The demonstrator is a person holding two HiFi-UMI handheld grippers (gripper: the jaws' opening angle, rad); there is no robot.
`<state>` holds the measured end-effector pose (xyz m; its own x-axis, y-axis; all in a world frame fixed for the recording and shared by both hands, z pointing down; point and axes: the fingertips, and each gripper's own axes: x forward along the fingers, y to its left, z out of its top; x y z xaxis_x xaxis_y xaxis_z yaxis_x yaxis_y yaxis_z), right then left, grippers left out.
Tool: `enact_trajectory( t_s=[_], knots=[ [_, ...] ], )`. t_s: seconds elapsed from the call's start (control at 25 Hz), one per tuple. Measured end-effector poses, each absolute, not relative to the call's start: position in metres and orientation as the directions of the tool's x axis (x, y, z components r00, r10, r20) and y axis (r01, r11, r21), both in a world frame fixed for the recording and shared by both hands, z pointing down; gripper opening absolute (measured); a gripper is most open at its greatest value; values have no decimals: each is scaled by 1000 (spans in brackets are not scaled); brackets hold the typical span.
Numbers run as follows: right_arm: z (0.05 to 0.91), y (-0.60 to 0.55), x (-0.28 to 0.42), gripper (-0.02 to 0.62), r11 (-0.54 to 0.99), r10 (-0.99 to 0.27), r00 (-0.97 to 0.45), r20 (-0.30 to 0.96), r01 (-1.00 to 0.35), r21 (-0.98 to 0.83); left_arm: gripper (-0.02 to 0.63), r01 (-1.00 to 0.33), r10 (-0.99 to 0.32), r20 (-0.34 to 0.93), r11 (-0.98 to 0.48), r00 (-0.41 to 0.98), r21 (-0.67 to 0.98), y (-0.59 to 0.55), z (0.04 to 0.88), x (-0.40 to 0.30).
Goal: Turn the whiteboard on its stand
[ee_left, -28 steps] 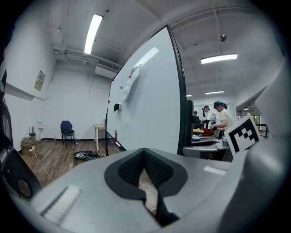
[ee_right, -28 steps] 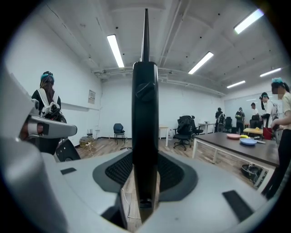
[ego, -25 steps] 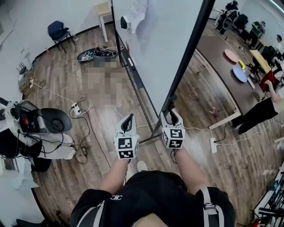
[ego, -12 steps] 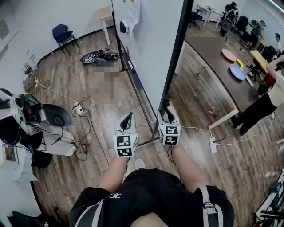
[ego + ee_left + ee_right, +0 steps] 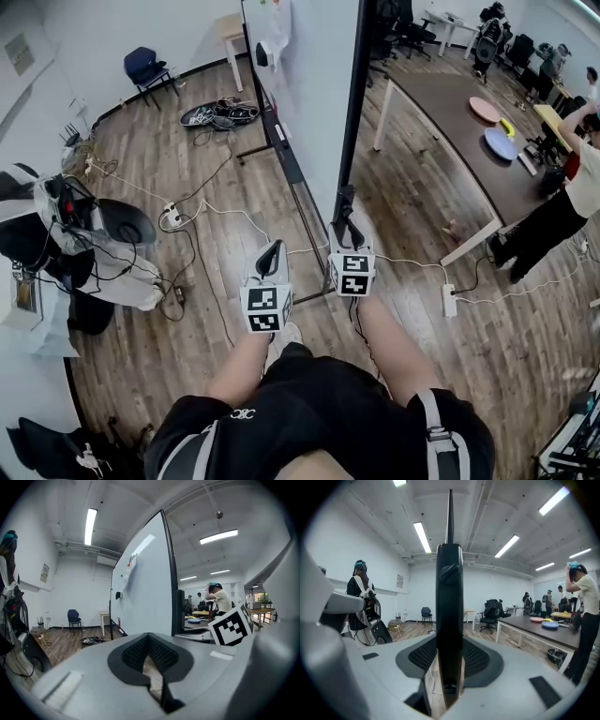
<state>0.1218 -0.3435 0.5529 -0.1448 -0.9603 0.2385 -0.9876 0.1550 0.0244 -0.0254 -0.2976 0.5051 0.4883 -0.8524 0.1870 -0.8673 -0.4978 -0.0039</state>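
Head view puts the whiteboard (image 5: 314, 84) upright on the wooden floor (image 5: 216, 216) straight ahead of me. It is turned nearly edge-on, with its white face to the left and its black side frame (image 5: 349, 141) toward me. My right tongs (image 5: 345, 223) are clenched on that frame low down. In the right gripper view the black bar fills the gap between both pads and rises straight up from them. My left tongs (image 5: 270, 255) hang just beside the right ones, left of the board and clear of it, jaws drawn together on nothing. Left gripper view shows the white face ahead and to the right.
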Motion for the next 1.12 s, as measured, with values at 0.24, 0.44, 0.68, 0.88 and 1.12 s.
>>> enact_trajectory(
  t_s=[0.24,0.44,0.68,0.88,1.12],
  knots=[
    [551,-310,135,173,159,-962,-149,231,-987,25,8,-881,-866,190,-473,462,-13,-249,507,-19],
    [547,-285,149,173,170,-960,-159,232,-985,27,8,-889,-868,221,-458,445,-5,-207,516,-12],
    [547,-260,156,173,188,-954,-176,243,-982,30,8,-893,-870,226,-450,437,-5,-176,519,-12],
    [549,-247,162,173,183,-953,-169,253,-983,33,8,-882,-866,202,-471,457,-26,-175,503,-7],
    [549,-234,165,173,187,-953,-172,248,-982,37,8,-853,-840,198,-521,506,-34,-175,498,2]
  ],
)
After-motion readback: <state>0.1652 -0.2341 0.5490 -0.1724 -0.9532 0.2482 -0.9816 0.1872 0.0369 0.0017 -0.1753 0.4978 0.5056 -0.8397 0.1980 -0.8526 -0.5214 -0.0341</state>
